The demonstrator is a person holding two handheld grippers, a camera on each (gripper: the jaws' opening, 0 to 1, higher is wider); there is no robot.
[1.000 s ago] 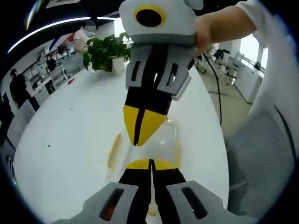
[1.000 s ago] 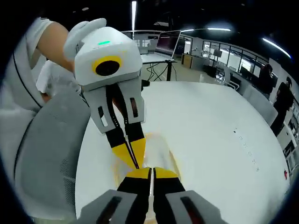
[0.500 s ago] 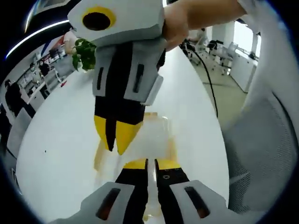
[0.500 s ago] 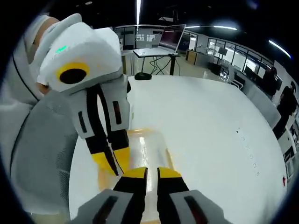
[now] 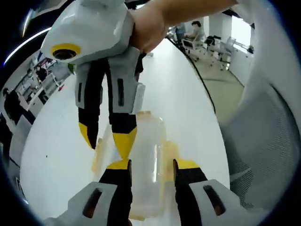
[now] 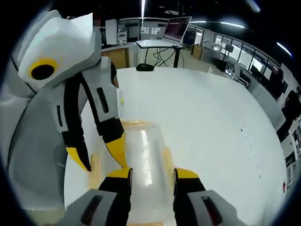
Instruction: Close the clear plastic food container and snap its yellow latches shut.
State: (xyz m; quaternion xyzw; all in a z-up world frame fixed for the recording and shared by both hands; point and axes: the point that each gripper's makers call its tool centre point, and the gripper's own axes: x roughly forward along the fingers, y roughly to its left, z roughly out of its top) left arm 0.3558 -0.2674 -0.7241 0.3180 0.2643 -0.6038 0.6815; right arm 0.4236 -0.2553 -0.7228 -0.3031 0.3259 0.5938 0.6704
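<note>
The clear plastic food container (image 5: pixel 149 141) lies lengthwise on the white table (image 5: pixel 56 136), its lid resting on top. Yellow latches (image 5: pixel 168 151) show along its sides and far end. My left gripper (image 5: pixel 153 165) is open, with one jaw on each side of the container's near end. My right gripper (image 5: pixel 107 140) reaches down from above, also open, beside the container's left edge. In the right gripper view the container (image 6: pixel 146 153) runs away from my open right gripper (image 6: pixel 153 174). There the left gripper (image 6: pixel 98 157) hangs open over the container's left side, near a yellow latch (image 6: pixel 167 157).
A grey mesh chair (image 5: pixel 263 155) stands close to the table's edge beside the person's arm (image 5: pixel 178 14). A laptop (image 6: pixel 176 29) sits on a stand at the far end of the room. Desks and people fill the background.
Both grippers have gone from shut to open. Their tips met over the container; they now stand apart and straddle it, and both cameras have tilted lower over it.
</note>
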